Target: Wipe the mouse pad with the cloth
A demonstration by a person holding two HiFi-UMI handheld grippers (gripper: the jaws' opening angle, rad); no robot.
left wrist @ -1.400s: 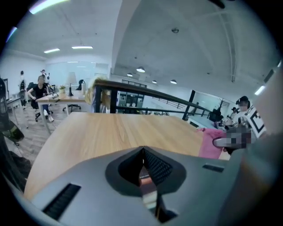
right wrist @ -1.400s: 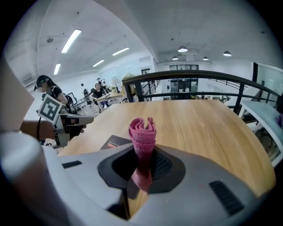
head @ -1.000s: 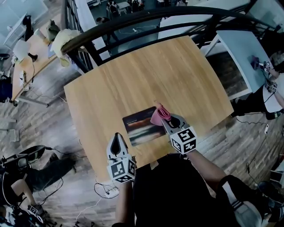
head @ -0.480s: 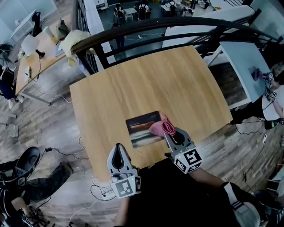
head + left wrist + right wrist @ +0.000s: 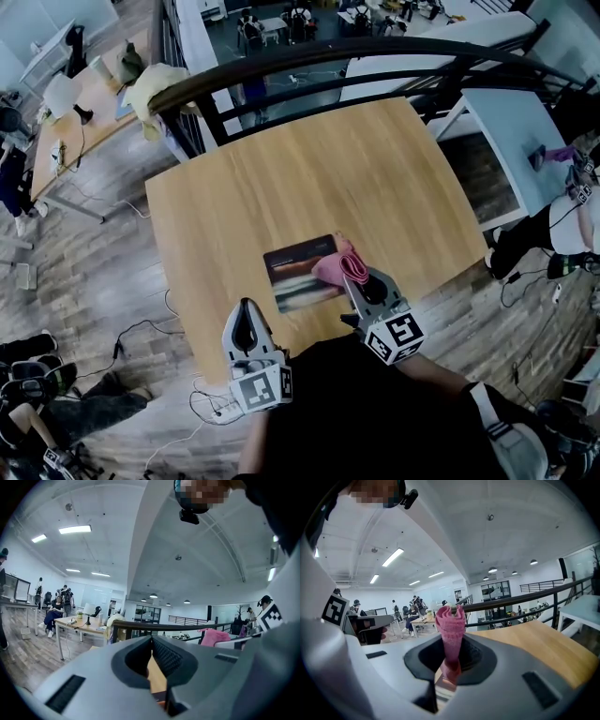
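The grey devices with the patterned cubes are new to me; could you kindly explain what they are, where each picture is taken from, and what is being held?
There is no robot here: a person holds a hand-held gripper in each hand. The top-down picture comes from a camera on the person's head. The other two come from cameras riding on the grippers, each looking along its own jaws. On the wooden table lies a dark mouse pad. The right hand-held gripper is shut on a rolled pink cloth, held over the pad's right edge. The left hand-held gripper is shut and empty, near the table's front edge, left of the pad.
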